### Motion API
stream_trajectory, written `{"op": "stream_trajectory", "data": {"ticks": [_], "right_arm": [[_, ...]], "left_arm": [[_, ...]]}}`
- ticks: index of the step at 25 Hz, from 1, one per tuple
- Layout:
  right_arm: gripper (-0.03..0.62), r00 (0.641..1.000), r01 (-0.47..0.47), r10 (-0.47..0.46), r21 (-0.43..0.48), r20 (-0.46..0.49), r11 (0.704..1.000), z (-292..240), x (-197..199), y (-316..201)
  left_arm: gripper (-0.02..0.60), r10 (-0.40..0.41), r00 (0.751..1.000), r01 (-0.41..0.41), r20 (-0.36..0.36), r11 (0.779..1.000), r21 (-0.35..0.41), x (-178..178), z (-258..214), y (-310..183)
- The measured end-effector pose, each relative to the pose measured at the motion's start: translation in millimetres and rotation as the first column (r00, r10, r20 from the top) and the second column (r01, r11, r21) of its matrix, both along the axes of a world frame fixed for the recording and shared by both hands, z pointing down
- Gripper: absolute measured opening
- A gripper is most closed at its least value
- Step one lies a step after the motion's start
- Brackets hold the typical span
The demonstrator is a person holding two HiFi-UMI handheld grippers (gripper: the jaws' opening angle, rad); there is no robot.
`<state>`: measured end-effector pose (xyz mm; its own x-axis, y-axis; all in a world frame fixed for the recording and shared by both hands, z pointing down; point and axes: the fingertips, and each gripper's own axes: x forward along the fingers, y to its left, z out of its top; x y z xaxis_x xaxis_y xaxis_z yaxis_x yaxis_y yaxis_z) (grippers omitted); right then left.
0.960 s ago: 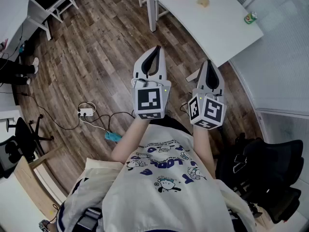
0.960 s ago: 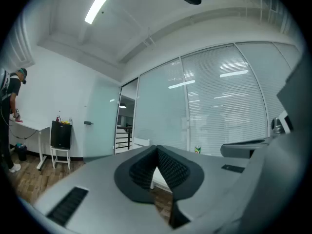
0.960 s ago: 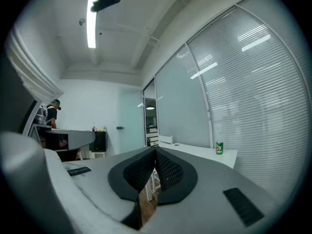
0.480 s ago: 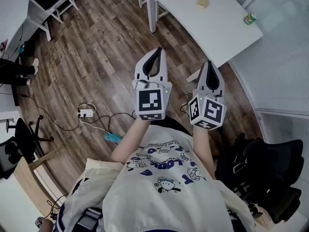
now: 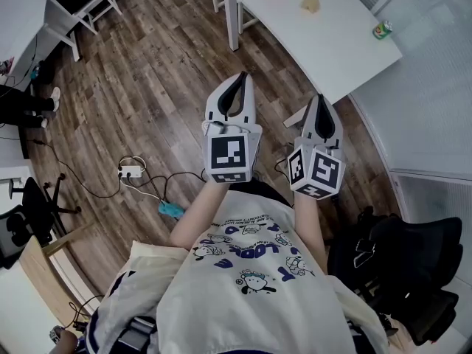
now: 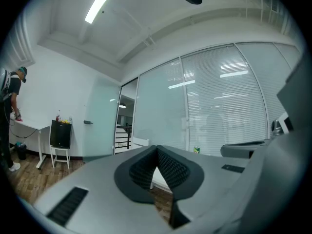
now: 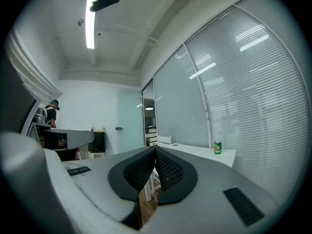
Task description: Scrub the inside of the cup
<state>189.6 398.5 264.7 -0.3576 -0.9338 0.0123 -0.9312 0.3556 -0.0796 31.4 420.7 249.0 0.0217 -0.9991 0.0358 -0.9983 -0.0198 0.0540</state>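
The head camera sits high above the person and looks steeply down past the left gripper (image 5: 239, 78) and right gripper (image 5: 318, 98) to the floor (image 5: 147, 87). The worktop (image 5: 332, 35) lies far off at the top edge of that view. Each gripper camera sits close behind its own jaws and faces level across the room toward the blinds (image 7: 253, 106). All three views share the worktop's end, where the green can (image 5: 382, 27) stands.
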Motion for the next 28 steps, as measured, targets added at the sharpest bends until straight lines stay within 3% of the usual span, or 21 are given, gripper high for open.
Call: {"op": "stream_trajectory", "data": {"ticks": [17,28], "right_arm": [[0.012,0.998,0.058,-0.057,-0.04,0.009,0.998,19,28,-21],[0.012,0.998,0.063,-0.063,-0.061,0.001,0.996,30,19,-47]], "left_arm": [[0.026,-0.052,0.999,0.052,0.0,0.998,-0.035,25,13,-13],[0.026,-0.06,0.998,0.059,-0.02,0.996,-0.069,12,29,-39]]}}
